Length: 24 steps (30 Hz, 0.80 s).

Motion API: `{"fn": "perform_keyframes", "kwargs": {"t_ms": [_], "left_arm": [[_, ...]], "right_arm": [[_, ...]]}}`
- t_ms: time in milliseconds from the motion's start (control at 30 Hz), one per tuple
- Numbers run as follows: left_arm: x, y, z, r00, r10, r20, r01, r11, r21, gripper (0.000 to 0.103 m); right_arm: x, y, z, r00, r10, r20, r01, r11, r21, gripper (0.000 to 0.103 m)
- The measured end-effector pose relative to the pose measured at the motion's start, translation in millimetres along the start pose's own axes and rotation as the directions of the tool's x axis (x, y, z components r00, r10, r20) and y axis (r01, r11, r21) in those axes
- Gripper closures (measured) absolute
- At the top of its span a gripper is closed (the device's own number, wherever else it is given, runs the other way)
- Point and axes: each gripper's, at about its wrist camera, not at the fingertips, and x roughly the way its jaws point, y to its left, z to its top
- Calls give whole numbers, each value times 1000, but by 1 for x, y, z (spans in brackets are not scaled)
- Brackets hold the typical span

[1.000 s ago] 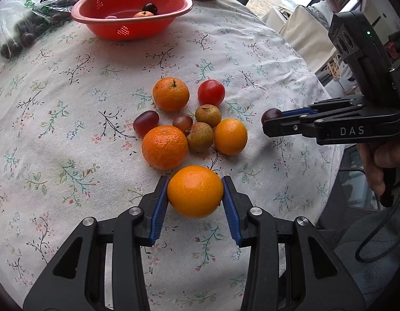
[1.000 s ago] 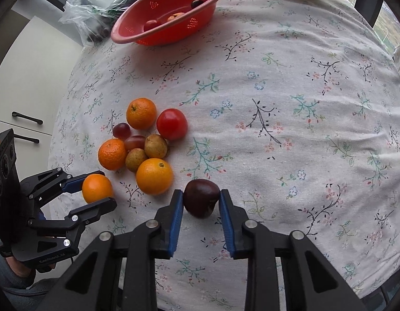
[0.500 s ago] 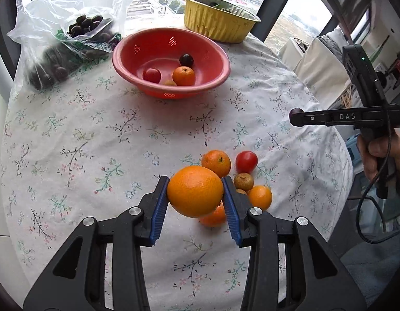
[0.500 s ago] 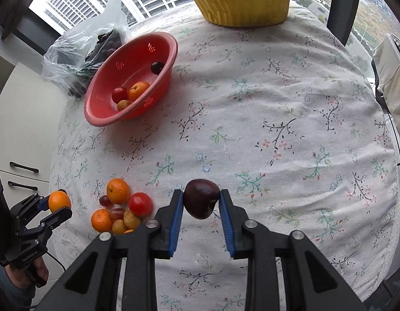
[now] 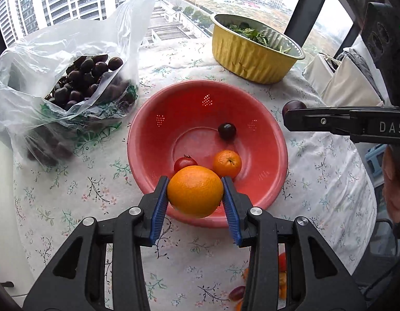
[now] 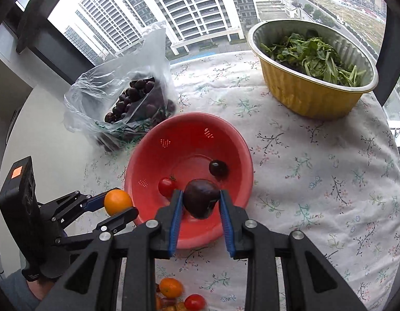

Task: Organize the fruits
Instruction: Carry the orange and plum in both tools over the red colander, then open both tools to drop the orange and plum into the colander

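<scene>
Left gripper: clamped on an orange, both blue pads against its sides; it hangs over the near rim of the red colander bowl.
Right gripper: narrow, pinching a dark plum-like fruit held above the bowl's near side.
Bowl contents: 1 dark round fruit, 1 small tomato and 1 mandarin, all low in the bowl.
Loose fruit: a few oranges and a tomato lie on the floral tablecloth near the bottom edge of the right wrist view, partly hidden behind the gripper.
Other items: a clear bag of dark fruit beside the bowl, a gold foil pan of greens further back.
Stage: judged as carry finished for 2 fruits, release pending.
Risk 1: the orange sits over the rim, not the centre; dropped here it could strike the edge and roll off onto the cloth.
Risk 2: both grippers crowd the same side, so they could knock together.
Risk 3: a drop from height could bruise the tomato below.
</scene>
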Motion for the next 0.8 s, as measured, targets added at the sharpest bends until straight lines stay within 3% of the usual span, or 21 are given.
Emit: {"fn": "perform_keyframes", "kwargs": {"t_ms": [300,633,700,800], "left_arm": [[49,-1,16,999,4,-50,-4,1000,-3,65],[74,-6,16,996,21,-86,-21,1000,4,64],[75,-8,16,996,25,-81,-25,1000,5,48],[75,-13,17,997,33,-70,-32,999,12,42]], "right_arm": [[59,2,8,991,-13,-135,13,1000,0,72],[85,-6,7,980,-50,-194,49,999,-9,71],[86,-7,6,979,-57,-198,56,998,-8,70],[87,-7,5,980,-50,-194,51,999,-2,65]]}}
